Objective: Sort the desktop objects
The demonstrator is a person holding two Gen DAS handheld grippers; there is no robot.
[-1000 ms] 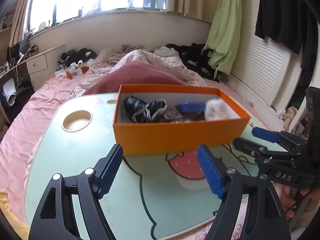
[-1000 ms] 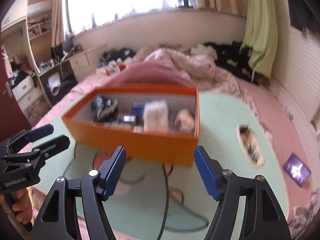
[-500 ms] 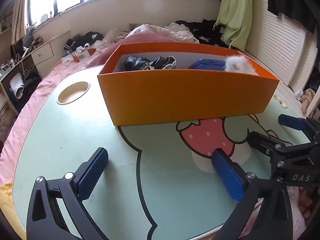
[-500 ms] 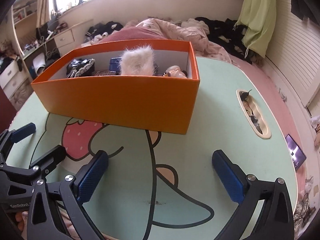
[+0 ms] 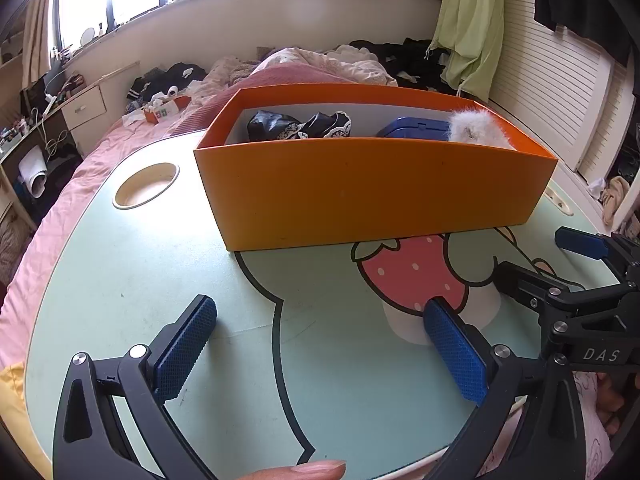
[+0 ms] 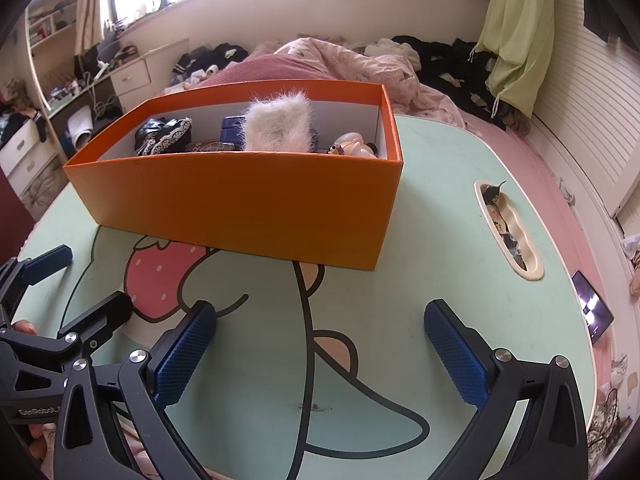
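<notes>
Left wrist view, I see a mint cartoon table (image 5: 120, 280) over a messy bed (image 5: 304, 64), orange box (image 5: 372, 188) filled, left gripper (image 5: 320, 344) and right gripper (image 6: 320, 344) spread wide, just opened, empty.

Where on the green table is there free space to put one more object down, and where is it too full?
Free: the table between the orange box and the near edge, and the strip between the box and the oval side slot. On the other side, the patch around the round cup hole is bare. Crowded: inside the box, and the slot holds small scraps.
</notes>
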